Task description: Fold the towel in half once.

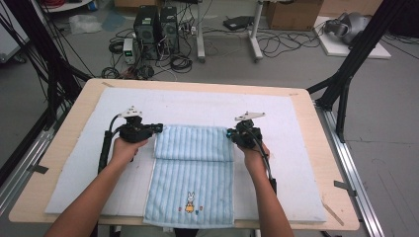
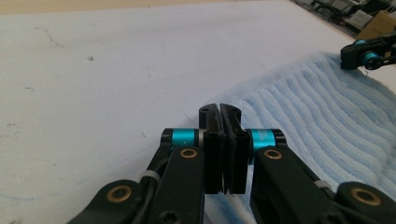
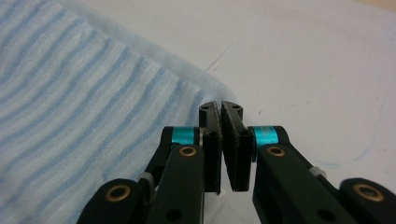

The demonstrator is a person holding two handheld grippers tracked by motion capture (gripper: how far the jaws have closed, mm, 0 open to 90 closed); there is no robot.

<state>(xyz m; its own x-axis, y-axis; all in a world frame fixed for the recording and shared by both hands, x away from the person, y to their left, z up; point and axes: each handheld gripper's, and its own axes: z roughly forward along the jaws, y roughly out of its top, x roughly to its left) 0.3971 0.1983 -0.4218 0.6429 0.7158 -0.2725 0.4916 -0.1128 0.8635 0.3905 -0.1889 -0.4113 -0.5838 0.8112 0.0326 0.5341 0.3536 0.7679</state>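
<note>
You're working over a grey concrete floor (image 1: 296, 64) with a mess of cables all over it, plus two black computer towers (image 1: 155, 24) standing side by side at the back and a cardboard box (image 1: 294, 12) further right. Black frame legs stand on both sides. The tabletop (image 1: 316, 128) is one light wood slab with one white foam mat (image 1: 197, 106) covering most of it.

On the mat you've got one light blue striped towel (image 1: 190, 182). Its far end is folded back toward you, so there's a doubled band across the top, and its near edge hangs just past the front of the tabletop. One little bunny picture (image 1: 189, 202) sits near that front edge.

Two claws, one in each hand. Your left claw (image 1: 159, 128) is at the left corner of the folded band, jaws pressed together on the towel's edge as far as the left gripper view shows. Your right claw (image 1: 230, 133) is at the right corner, jaws also squeezed together; whether fabric is between them, I can't tell.
</note>
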